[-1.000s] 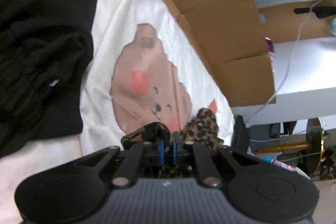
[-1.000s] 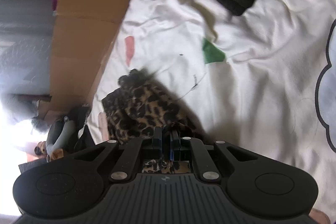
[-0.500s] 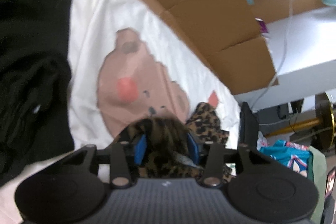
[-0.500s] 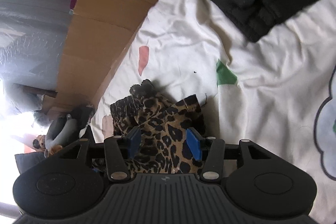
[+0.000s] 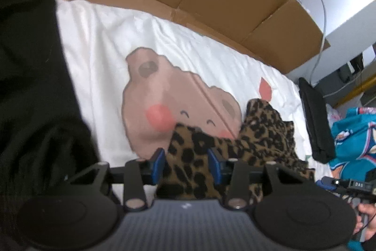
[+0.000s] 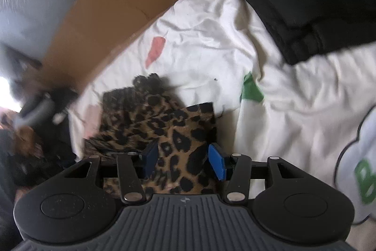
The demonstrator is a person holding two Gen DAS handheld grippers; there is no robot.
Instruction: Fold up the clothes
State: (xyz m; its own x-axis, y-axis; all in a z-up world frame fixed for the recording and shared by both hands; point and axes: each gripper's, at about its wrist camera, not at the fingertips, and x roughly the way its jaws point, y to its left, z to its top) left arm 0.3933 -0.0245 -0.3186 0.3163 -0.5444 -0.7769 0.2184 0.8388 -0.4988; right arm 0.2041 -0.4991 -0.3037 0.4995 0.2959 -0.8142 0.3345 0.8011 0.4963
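With both your left gripper (image 5: 187, 165) and right gripper (image 6: 183, 160) standing apart around the leopard-print garment (image 6: 164, 124) on the white bedsheet (image 6: 211, 44) and pinching nothing, its loose bunched folds may slump open.

Soft daylight; white sheet (image 6: 293, 91) bright, blown-out glare at right-wrist view's left edge; motion blur, fisheye-bent edges.
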